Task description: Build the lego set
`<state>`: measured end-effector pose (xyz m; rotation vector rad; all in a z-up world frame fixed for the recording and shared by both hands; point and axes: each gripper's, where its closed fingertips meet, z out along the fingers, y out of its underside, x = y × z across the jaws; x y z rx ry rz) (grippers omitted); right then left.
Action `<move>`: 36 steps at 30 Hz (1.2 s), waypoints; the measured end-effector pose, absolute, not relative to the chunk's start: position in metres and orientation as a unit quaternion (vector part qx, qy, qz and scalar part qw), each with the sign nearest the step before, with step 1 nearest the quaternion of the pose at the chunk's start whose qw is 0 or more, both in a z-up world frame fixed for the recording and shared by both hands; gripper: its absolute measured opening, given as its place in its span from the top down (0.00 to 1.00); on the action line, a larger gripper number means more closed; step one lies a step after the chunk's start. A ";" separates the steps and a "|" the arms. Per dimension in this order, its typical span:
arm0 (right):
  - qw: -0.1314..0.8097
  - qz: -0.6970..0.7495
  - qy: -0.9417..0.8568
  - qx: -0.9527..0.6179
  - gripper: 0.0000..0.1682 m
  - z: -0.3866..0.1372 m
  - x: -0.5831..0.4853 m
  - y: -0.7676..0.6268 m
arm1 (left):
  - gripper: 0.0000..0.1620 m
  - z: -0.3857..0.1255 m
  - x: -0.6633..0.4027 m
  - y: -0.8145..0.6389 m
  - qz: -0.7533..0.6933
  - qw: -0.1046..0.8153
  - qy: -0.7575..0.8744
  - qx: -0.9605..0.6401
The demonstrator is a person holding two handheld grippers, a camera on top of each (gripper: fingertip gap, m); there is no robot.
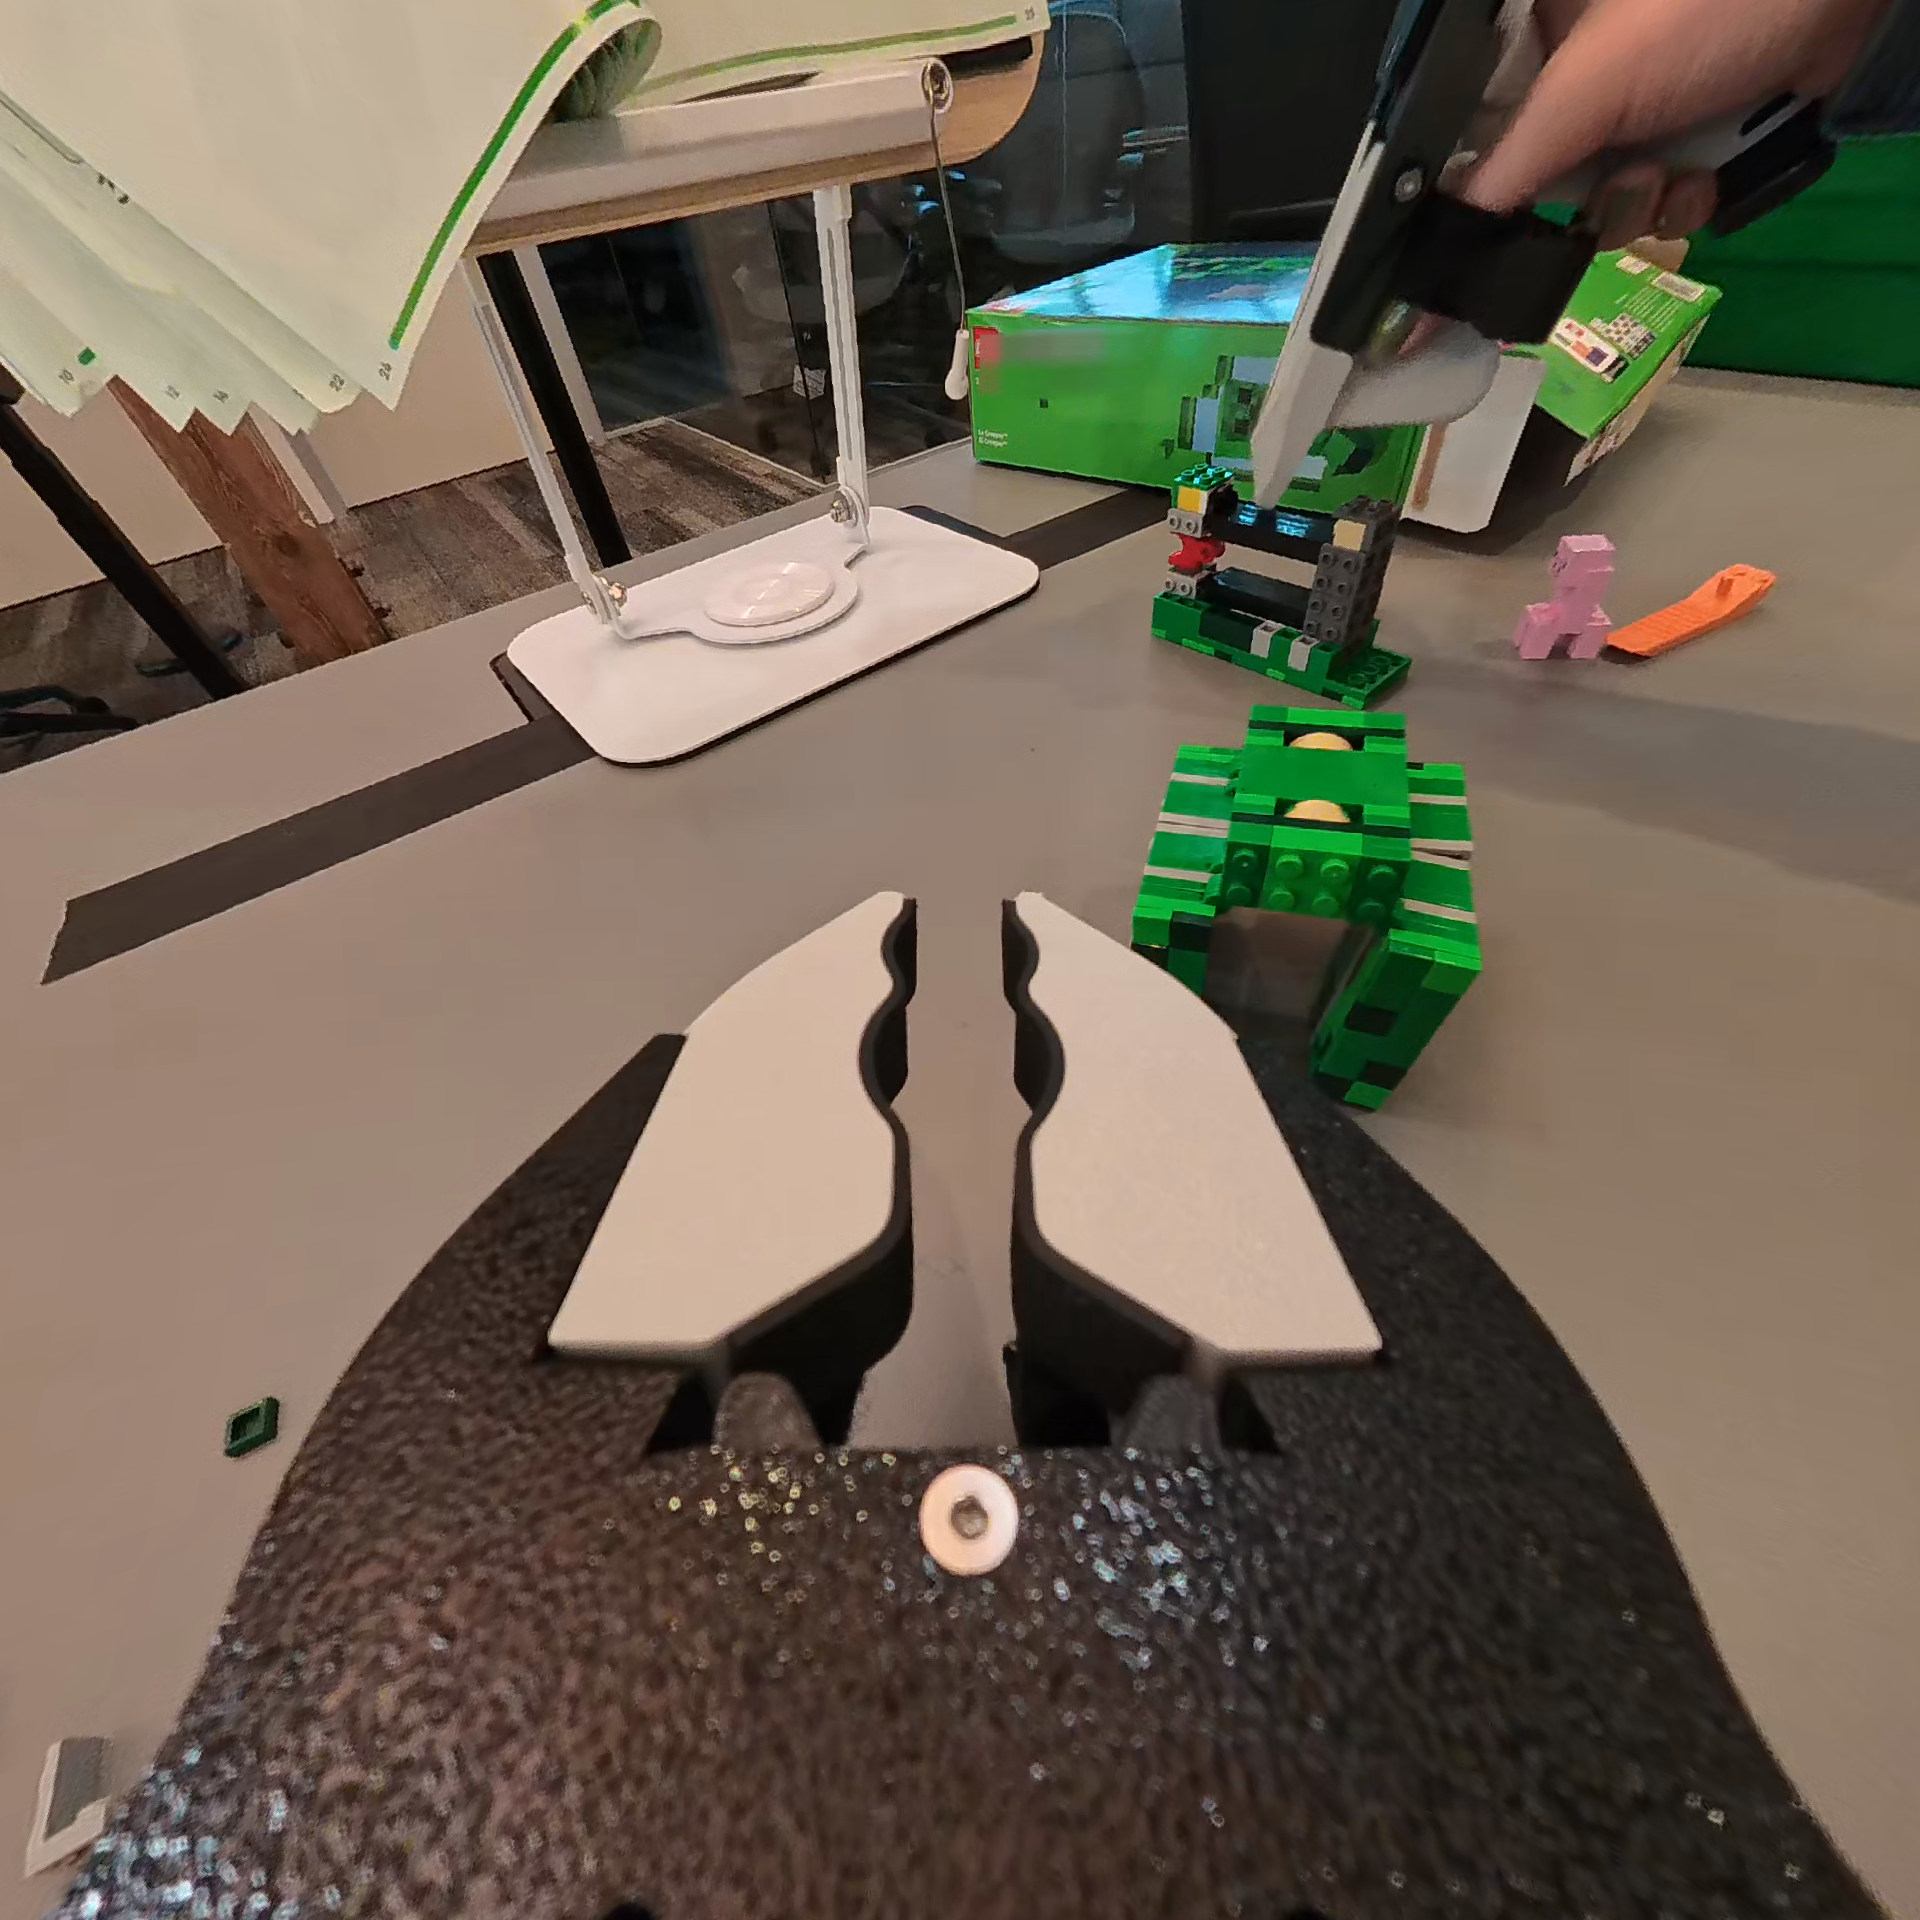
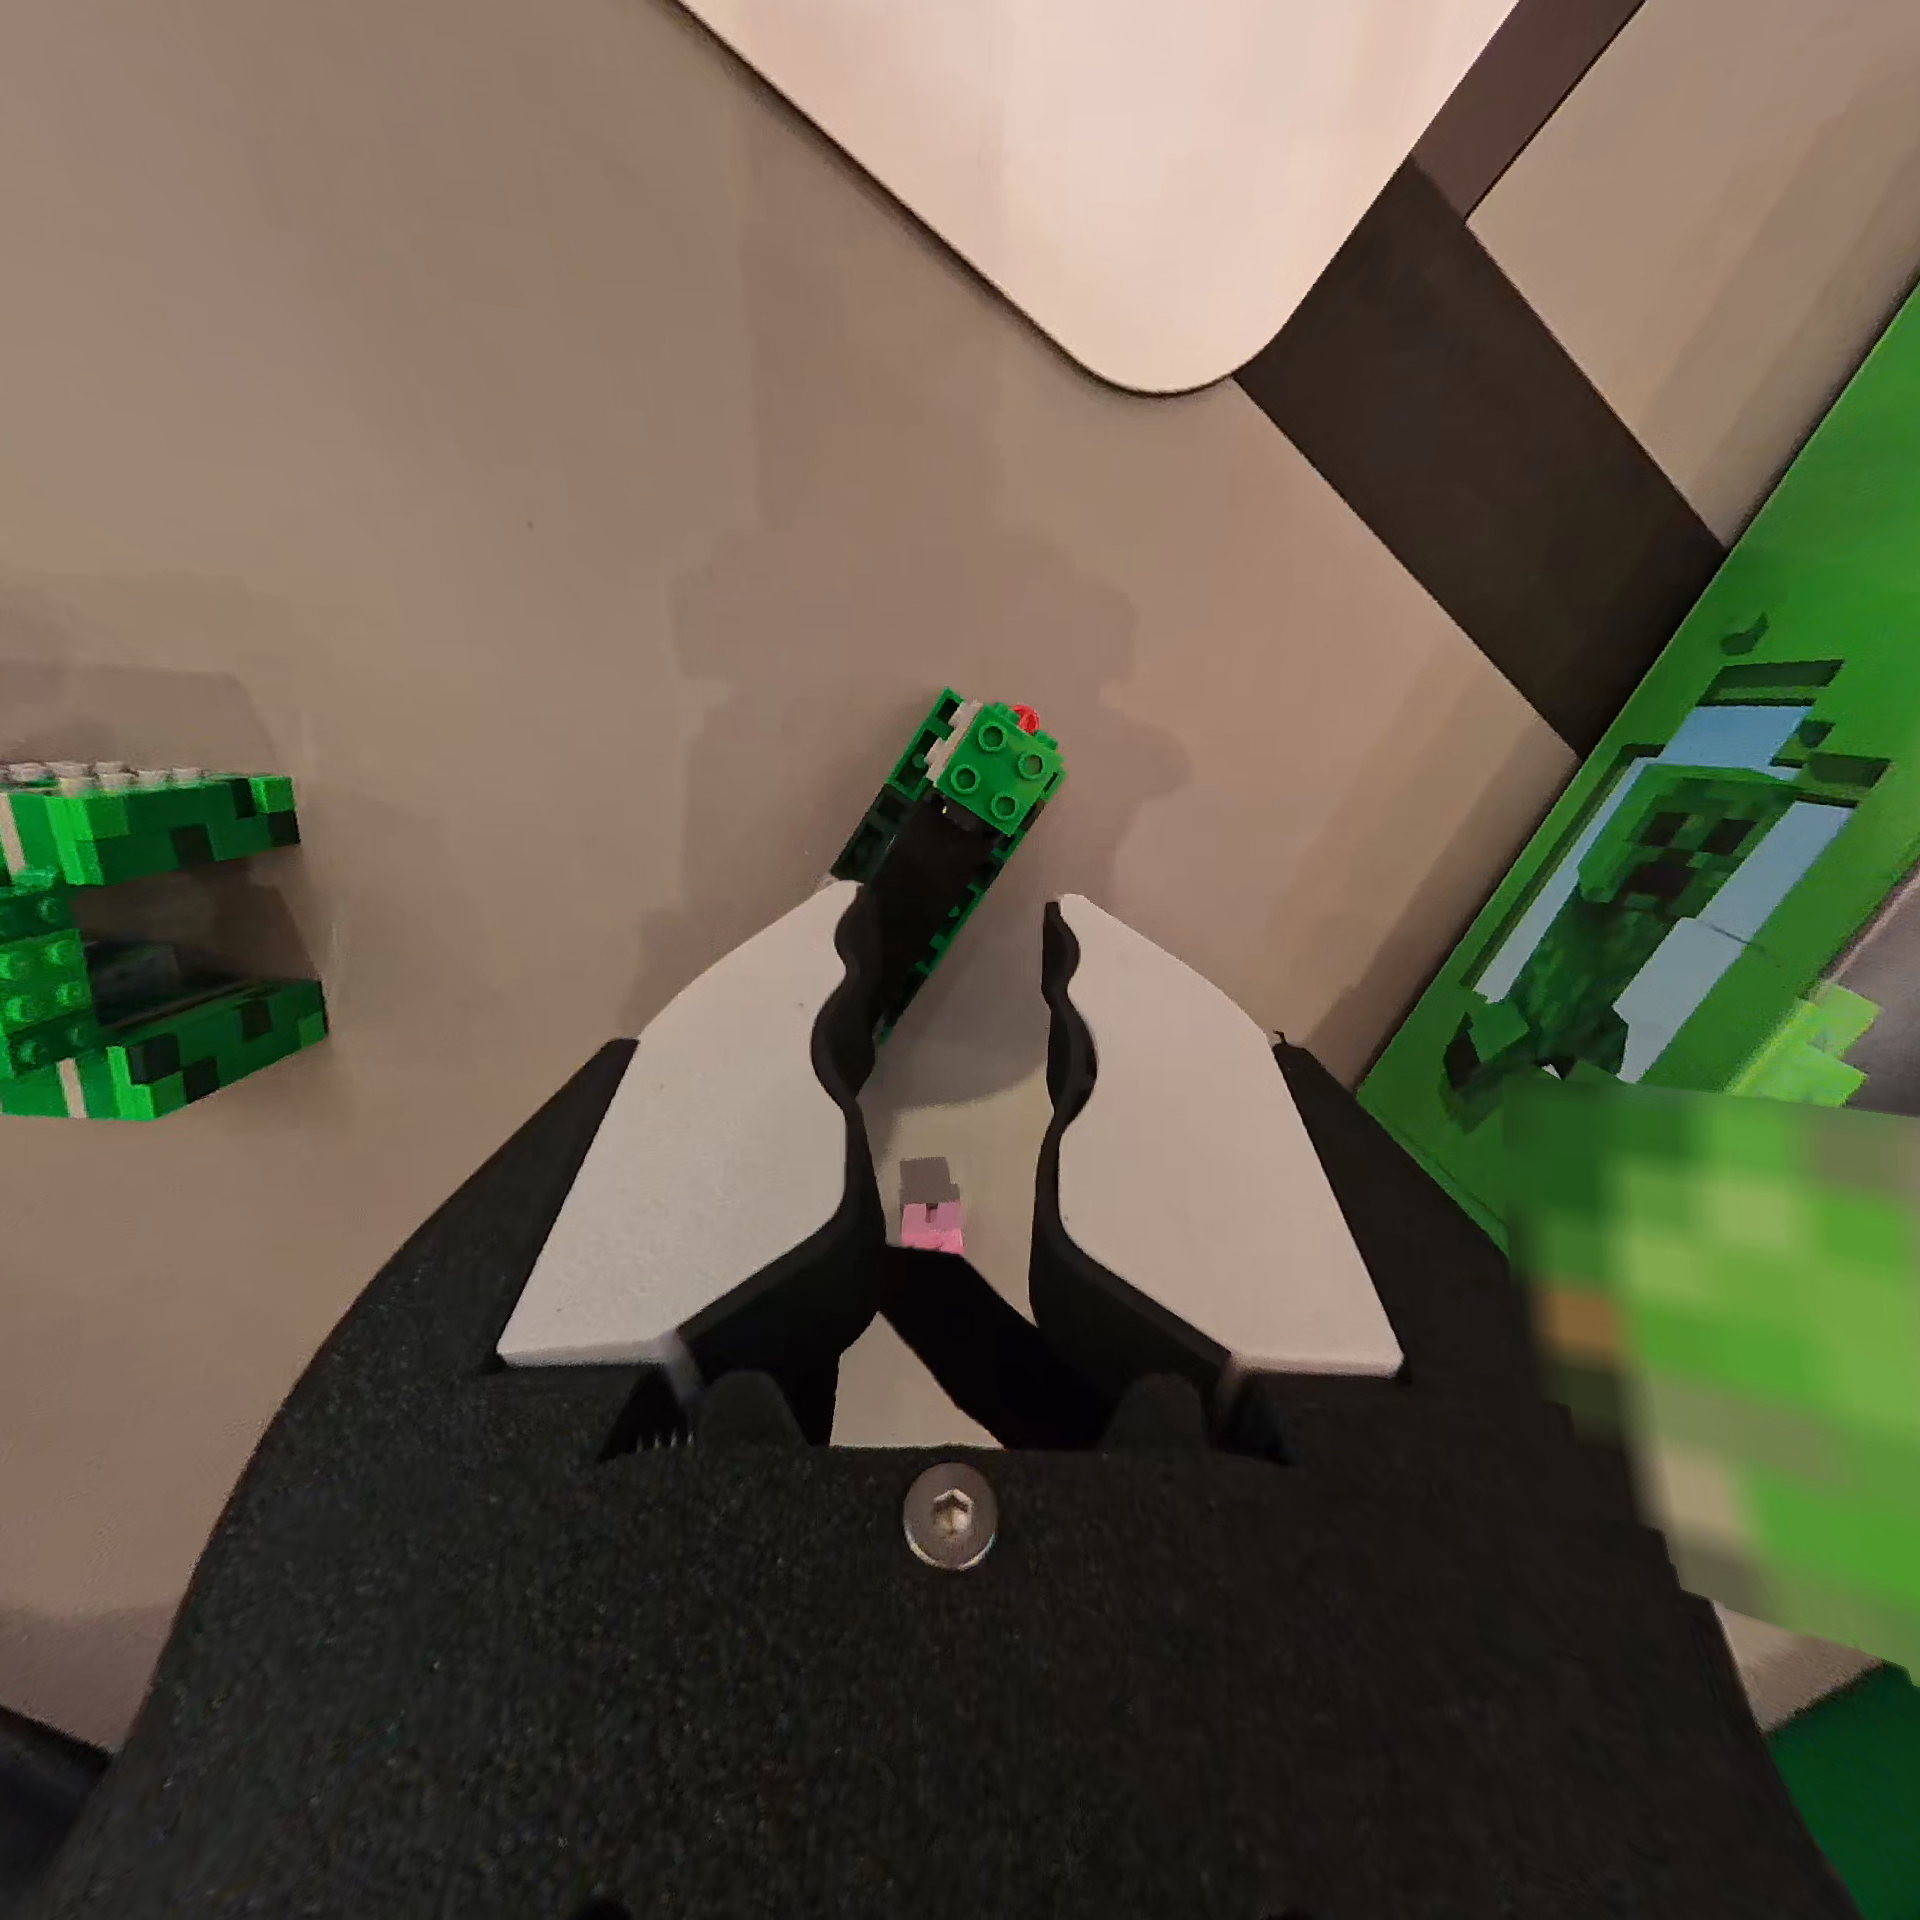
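A small lego frame of black bars, grey posts and a green base stands on the grey table; its green top plate shows from above. My right gripper is open and points down over this frame, its left finger over the black bar. It also shows in the left wrist view, with its tips at the frame's top bar. A larger green legged build stands nearer and shows at the left of the right wrist view. My left gripper is open a little and empty, low over the table to the left of this build.
A green lego box lies behind the frame and shows in the right wrist view. A pink pig and an orange separator lie at right. A white stand holds the booklet. A small green tile lies at left. About 25 cm separates my left fingertips from my right. The pink pig is closer to my right gripper, around 11 cm from its tips; the left tips are 30 cm off.
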<state>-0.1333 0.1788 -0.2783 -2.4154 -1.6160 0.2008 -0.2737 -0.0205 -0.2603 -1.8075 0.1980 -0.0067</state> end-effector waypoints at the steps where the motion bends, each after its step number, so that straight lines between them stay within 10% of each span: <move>1: 0.111 0.064 -0.554 -0.823 0.82 -0.279 -0.131 0.178 | 0.91 -0.261 -0.274 -0.020 0.000 0.613 0.087 -0.786; 27: 0.050 0.078 -0.503 -0.859 0.75 -0.291 -0.131 0.175 | 0.91 -0.266 -0.270 -0.018 0.025 0.597 0.111 -0.794; 36: 0.048 0.036 -0.529 -0.846 0.87 -0.298 -0.135 0.172 | 0.91 -0.267 -0.269 -0.018 0.029 0.592 0.116 -0.797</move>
